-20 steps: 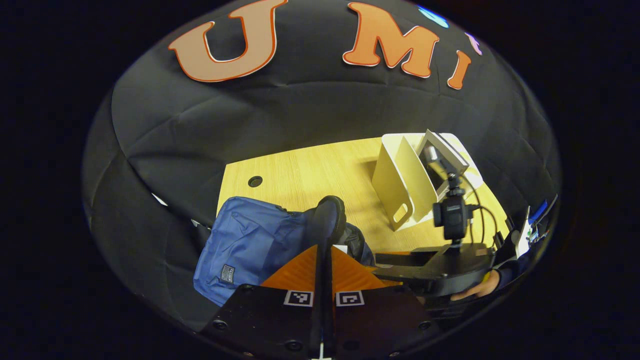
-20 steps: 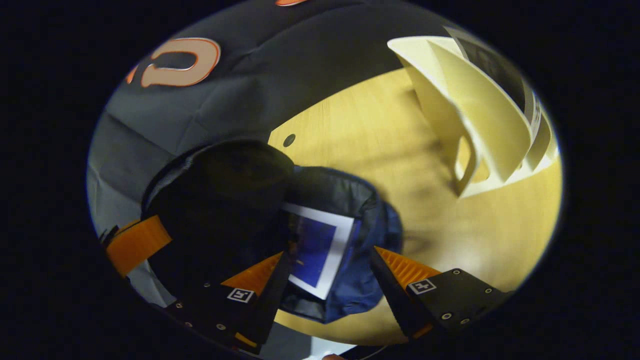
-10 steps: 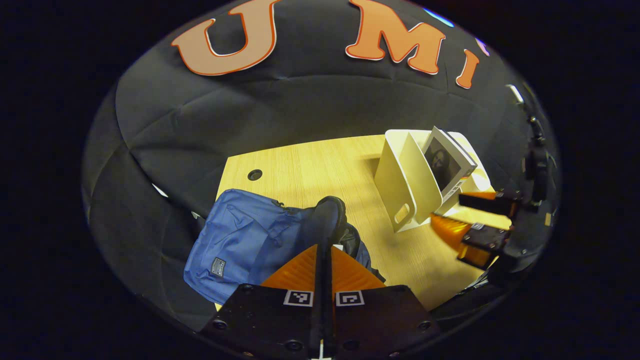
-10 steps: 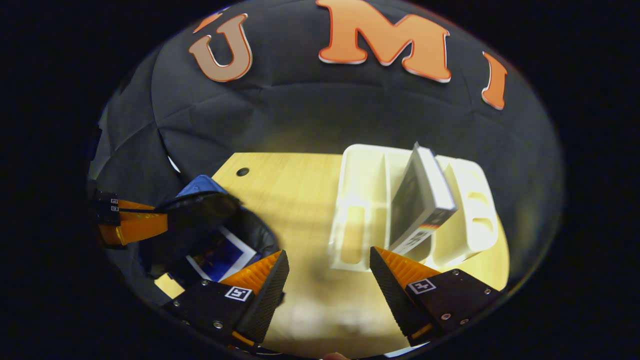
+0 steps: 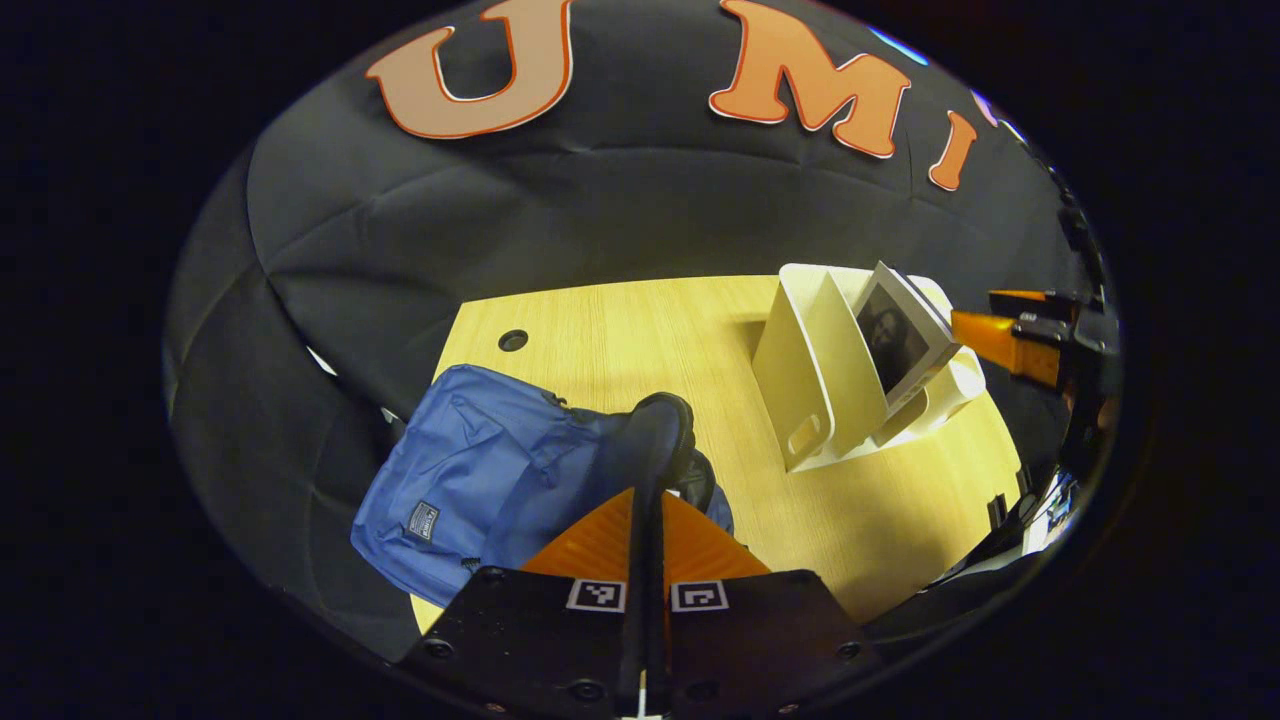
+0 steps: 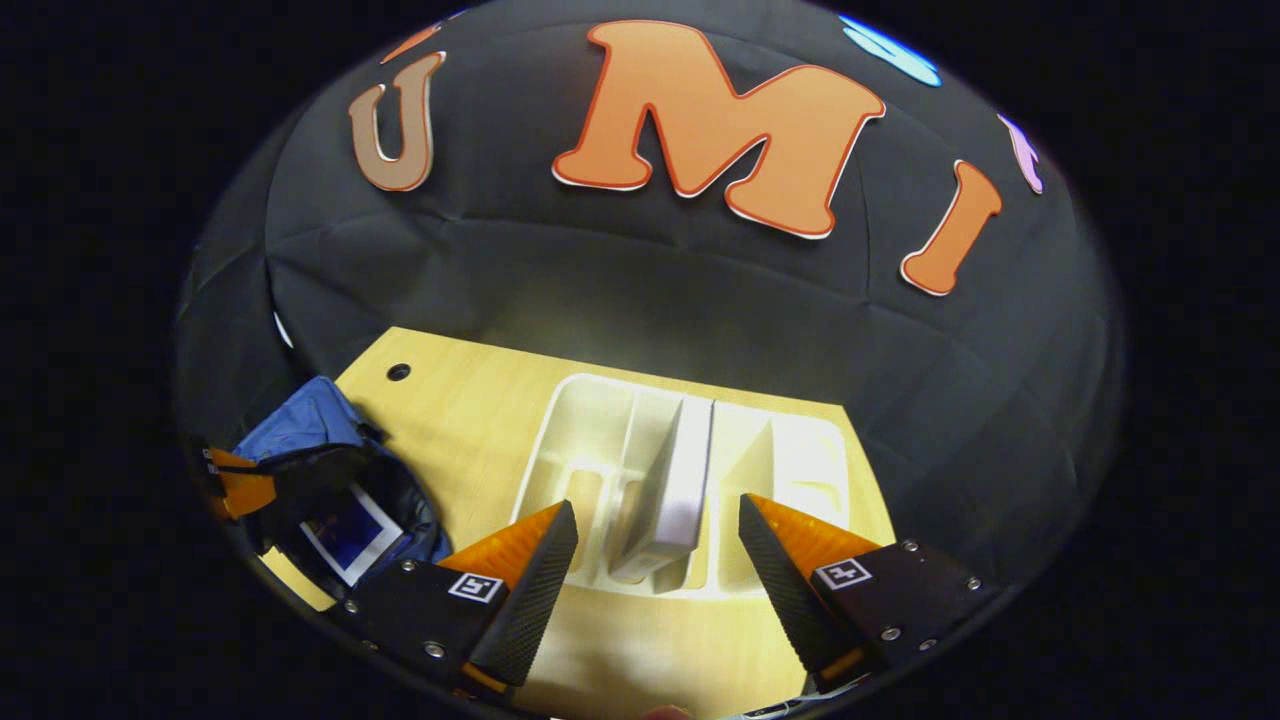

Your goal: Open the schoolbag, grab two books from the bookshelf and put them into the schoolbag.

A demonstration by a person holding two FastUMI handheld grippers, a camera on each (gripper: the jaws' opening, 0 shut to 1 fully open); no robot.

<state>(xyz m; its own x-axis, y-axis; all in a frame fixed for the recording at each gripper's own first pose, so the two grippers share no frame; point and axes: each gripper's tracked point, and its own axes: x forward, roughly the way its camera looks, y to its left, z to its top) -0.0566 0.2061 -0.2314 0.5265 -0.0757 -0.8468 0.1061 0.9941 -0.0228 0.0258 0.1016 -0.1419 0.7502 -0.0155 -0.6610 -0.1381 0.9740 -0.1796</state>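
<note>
The blue schoolbag (image 5: 470,480) lies at the table's left edge, and my left gripper (image 5: 645,505) is shut on its dark flap (image 5: 655,435), holding the mouth open. In the right gripper view the open schoolbag (image 6: 300,430) has one blue book (image 6: 345,525) inside, with the left gripper (image 6: 235,488) at its rim. A second book (image 6: 675,480) stands upright in the white bookshelf (image 6: 590,420). My right gripper (image 6: 655,560) is open just in front of that book's top edge, one finger to each side and not touching. The left gripper view has the book (image 5: 900,335), the bookshelf (image 5: 805,370) and the right gripper (image 5: 1020,335) beside them.
The wooden table (image 5: 640,340) has a cable hole (image 5: 512,340) near its far left corner. The booth's black cloth wall (image 6: 620,290) rises close behind the shelf. Bare tabletop (image 5: 880,510) lies between bag and shelf.
My right gripper has swung from above the open bag over to the bookshelf and now faces the standing book's edge. My left gripper has kept its hold on the flap.
</note>
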